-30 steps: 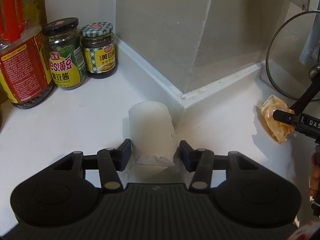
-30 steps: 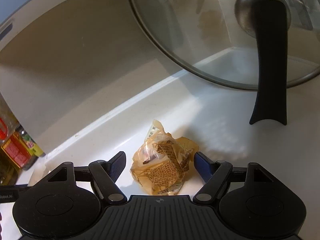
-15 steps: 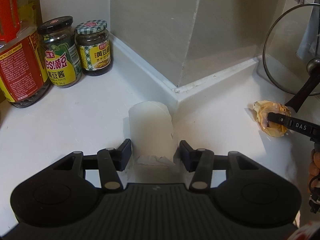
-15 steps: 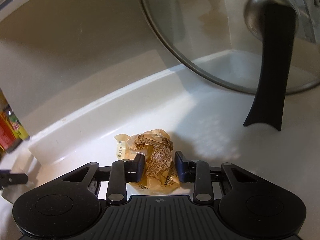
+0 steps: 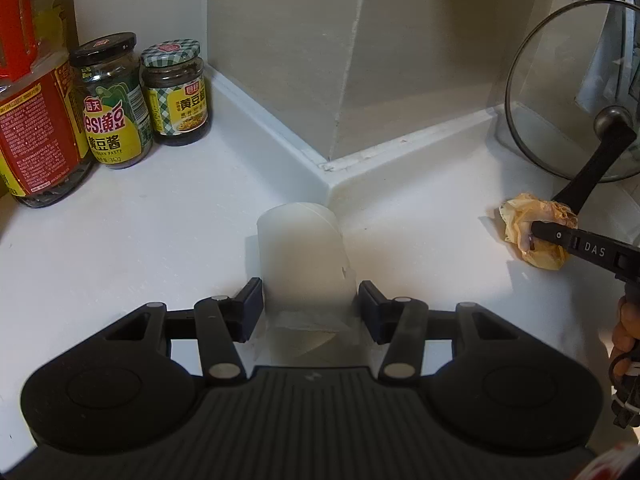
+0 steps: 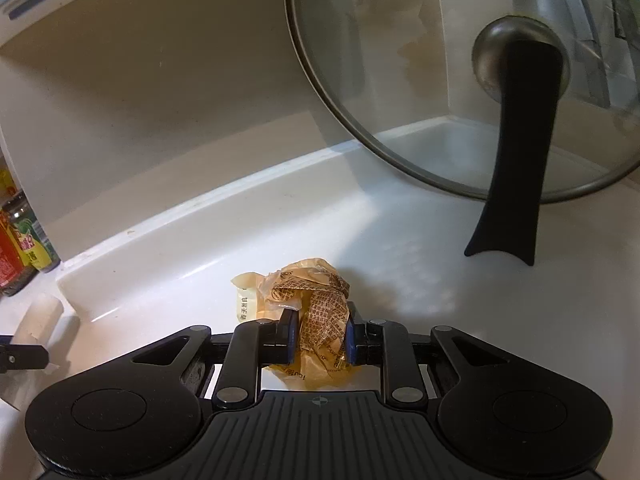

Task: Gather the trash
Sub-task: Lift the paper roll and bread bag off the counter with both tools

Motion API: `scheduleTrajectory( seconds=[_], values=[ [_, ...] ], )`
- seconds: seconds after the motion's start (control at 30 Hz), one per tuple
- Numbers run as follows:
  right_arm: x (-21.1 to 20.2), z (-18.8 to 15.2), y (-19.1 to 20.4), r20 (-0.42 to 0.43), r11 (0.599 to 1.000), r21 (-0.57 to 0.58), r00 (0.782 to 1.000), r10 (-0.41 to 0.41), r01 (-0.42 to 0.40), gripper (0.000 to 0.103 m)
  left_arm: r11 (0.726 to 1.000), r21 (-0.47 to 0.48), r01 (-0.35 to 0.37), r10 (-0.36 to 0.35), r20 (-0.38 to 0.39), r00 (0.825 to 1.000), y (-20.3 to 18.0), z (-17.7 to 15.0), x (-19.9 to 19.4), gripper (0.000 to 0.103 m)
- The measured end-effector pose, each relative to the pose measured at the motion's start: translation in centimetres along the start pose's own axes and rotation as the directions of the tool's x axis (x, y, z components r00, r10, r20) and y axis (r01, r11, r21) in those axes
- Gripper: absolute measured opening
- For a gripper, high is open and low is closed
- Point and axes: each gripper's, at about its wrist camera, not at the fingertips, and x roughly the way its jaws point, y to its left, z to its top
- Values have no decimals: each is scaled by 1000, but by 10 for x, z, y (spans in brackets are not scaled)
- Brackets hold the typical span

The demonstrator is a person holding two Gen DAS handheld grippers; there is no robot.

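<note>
Paper first, in your left wrist view: the white crumpled paper cup (image 5: 306,256) lies on its side on the white countertop (image 5: 160,232), with its closed end pointing away from you toward the outer corner of the beige wall (image 5: 348,80). Your left gripper (image 5: 311,308) has the torn mouth end of this cup between its two fingers (image 5: 251,305); both pads touch the sides of the cup, so the claw is closed on it. At the far left you see a big oil bottle with red label (image 5: 36,120), then a dark jar with black lid and yellow-green label (image 5: 114,100), and just beside it a smaller dark jar with green checked lid (image 5: 176,92). On the right, the round glass pot lid with black handle (image 5: 568,92) leans against the wall. Near it the orange crumpled plastic wrapper (image 5: 532,228) sits on the countertop, and the black finger of your right gripper is pressed on it.

In your right wrist view, your right gripper (image 6: 319,332) is closed on the orange wrapper (image 6: 316,312). The blue pads (image 6: 291,334) squeeze the printed plastic from both sides, and the wrapper bulges out in front of them and below them. The glass lid (image 6: 420,80) stands just behind, its black handle (image 6: 516,152) reaching down to the white countertop (image 6: 400,240). At the left edge you can see the white cup (image 6: 38,320) again, with one black fingertip of your left gripper against it.
</note>
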Motion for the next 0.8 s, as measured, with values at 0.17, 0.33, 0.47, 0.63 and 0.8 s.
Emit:
scheduleTrajectory(
  seconds=[0.17, 0.33, 0.47, 0.63, 0.8],
  values=[
    [-12, -4, 7, -4, 1000, 3, 1000, 14, -14, 23, 1000, 0, 13, -13, 3, 1000, -5, -5, -8, 48],
    [-27, -11, 15, -7, 1000, 7, 1000, 25, -25, 23, 1000, -5, 21, -21, 1, 1000, -9, -11, -17, 48],
    [-37, -14, 19, -5, 1000, 15, 1000, 24, -24, 23, 1000, -5, 30, -30, 3, 1000, -11, -18, -26, 48],
    [-51, -21, 24, -1, 1000, 24, 1000, 18, -18, 23, 999, 1, 43, -43, 10, 999, -12, -26, -39, 48],
    [-73, -27, 34, 7, 1000, 23, 1000, 13, -13, 23, 998, 9, 65, -66, 18, 998, -15, -33, -53, 48]
  ],
)
